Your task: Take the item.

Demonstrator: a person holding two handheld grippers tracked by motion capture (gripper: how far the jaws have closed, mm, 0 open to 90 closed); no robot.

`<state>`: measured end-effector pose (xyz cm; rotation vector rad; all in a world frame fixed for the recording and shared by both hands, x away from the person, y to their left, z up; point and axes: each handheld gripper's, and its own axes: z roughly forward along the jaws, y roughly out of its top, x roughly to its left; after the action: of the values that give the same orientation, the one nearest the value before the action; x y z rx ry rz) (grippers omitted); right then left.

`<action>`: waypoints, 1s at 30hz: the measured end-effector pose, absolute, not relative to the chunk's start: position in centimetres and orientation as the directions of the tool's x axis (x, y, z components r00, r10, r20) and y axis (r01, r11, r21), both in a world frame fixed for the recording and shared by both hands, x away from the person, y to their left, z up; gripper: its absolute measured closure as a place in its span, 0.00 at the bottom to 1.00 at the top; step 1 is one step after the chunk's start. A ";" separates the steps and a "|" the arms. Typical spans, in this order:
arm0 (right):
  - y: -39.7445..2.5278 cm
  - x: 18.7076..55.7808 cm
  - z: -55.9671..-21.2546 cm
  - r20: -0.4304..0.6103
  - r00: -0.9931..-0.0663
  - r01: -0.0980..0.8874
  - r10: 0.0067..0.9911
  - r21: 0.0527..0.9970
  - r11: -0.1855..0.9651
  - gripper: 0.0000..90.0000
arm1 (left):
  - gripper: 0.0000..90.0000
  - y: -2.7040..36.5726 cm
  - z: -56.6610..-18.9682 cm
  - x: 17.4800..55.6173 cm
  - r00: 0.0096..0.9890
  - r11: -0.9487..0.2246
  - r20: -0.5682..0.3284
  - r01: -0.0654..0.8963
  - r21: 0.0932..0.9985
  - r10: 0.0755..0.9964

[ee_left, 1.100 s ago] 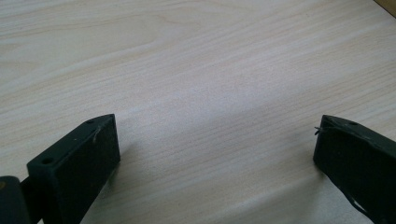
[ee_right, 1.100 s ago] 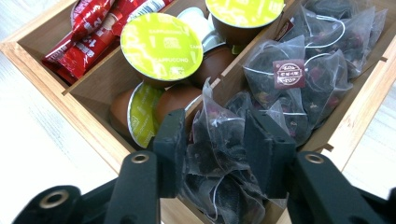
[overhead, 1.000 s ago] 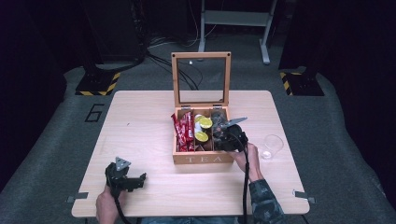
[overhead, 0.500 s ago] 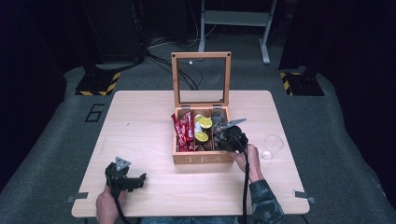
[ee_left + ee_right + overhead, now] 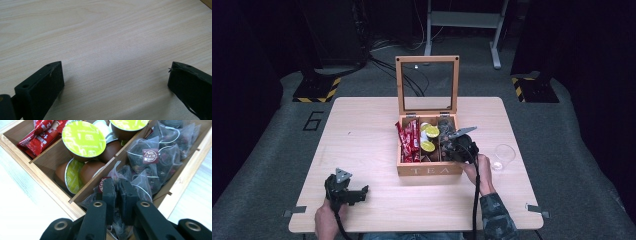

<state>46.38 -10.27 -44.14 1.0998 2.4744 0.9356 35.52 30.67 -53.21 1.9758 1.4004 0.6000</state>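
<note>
A wooden tea box (image 5: pixel 429 170) stands mid-table with its glass lid (image 5: pixel 427 59) upright. Its compartments hold red sachets (image 5: pixel 409 140), green-lidded capsules (image 5: pixel 431 132) and clear tea bags (image 5: pixel 444 125). My right gripper (image 5: pixel 452 145) reaches into the right compartment. In the right gripper view its jaws (image 5: pixel 117 187) are pressed together on a tea bag (image 5: pixel 140 187) in the pile of tea bags (image 5: pixel 150 155), beside the capsules (image 5: pixel 83 138). My left gripper (image 5: pixel 357 192) rests near the table's front left, open, with bare wood (image 5: pixel 112 37) between its jaws (image 5: pixel 116 72).
An empty clear glass cup (image 5: pixel 504 155) stands right of the box, close to the right hand. The table (image 5: pixel 362 125) is light wood with edges all around. Black stands and cables sit on the dark floor behind.
</note>
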 end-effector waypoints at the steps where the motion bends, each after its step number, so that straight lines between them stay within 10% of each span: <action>1: -10.3 46.3 -44.0 0.006 -0.671 0.561 0.742 0.659 0.502 0.94 | 0.00 30.7 -53.2 35.5 0.329 -0.231 0.004 0.655 0.720 0.944; 30: -9.4 46.1 -41.1 -0.072 -0.685 0.487 0.725 0.695 0.529 1.00 | 0.00 30.7 -53.2 35.5 0.330 -0.232 0.005 0.654 0.720 0.944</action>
<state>46.14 -9.40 -41.12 1.0007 2.4198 0.9377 35.52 30.67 -53.20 1.9762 1.4003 0.6001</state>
